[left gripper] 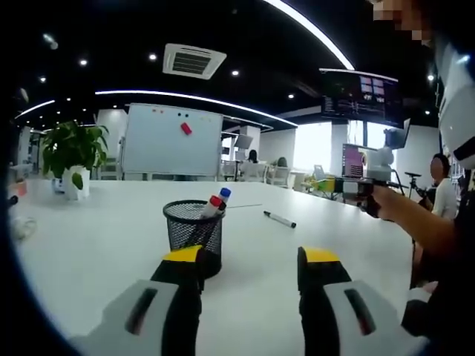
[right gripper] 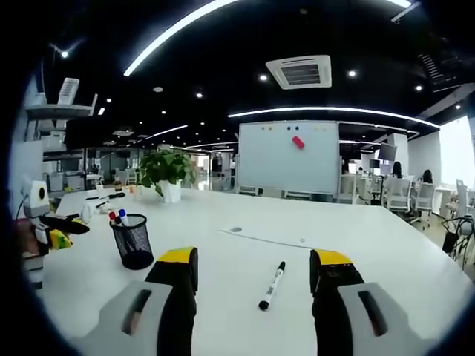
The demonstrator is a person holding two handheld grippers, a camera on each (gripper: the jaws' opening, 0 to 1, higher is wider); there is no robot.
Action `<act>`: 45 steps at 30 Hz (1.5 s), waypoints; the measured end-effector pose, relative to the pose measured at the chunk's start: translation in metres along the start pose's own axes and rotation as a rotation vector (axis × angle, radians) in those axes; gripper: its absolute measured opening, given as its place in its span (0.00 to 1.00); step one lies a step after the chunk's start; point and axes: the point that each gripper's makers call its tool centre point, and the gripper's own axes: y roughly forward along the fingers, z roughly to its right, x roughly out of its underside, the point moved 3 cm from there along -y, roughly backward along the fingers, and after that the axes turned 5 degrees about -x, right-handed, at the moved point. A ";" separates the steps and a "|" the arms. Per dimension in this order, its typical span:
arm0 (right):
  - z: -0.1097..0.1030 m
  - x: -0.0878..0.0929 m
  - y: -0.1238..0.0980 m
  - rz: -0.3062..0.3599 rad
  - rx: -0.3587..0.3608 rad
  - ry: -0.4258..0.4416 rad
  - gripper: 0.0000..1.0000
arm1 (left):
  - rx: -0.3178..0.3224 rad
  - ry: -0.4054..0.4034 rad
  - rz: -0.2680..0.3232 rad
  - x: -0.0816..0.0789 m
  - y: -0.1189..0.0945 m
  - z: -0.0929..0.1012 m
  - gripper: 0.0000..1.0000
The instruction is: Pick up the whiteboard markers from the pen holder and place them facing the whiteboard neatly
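A black mesh pen holder point(left gripper: 193, 230) stands on the white table point(left gripper: 96, 245), just beyond my left gripper point(left gripper: 252, 258), which is open and holds nothing. A red-capped marker point(left gripper: 214, 203) and a blue-capped marker point(left gripper: 224, 195) stick out of the holder. A black marker point(left gripper: 280, 219) lies on the table further right. In the right gripper view that black marker point(right gripper: 272, 285) lies ahead between the jaws of my open right gripper point(right gripper: 254, 259), pointing roughly toward the whiteboard point(right gripper: 289, 157). The pen holder point(right gripper: 133, 241) is to the left.
A potted plant point(left gripper: 73, 154) stands at the table's far left. The whiteboard point(left gripper: 172, 139) stands past the table's far edge. A person's hand point(left gripper: 386, 202) holds the other gripper at the right. Chairs and seated people point(right gripper: 397, 189) are in the background.
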 end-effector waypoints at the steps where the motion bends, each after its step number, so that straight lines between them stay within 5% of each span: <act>1: 0.000 0.000 0.000 -0.003 -0.002 -0.003 0.64 | -0.005 -0.004 -0.001 0.000 0.000 -0.001 0.51; 19: -0.002 0.003 -0.016 -0.006 -0.005 -0.044 0.63 | -0.021 0.003 -0.002 -0.003 0.003 -0.013 0.51; 45: -0.029 0.000 -0.035 0.035 -0.114 -0.081 0.62 | -0.021 0.007 -0.001 -0.002 0.003 -0.014 0.52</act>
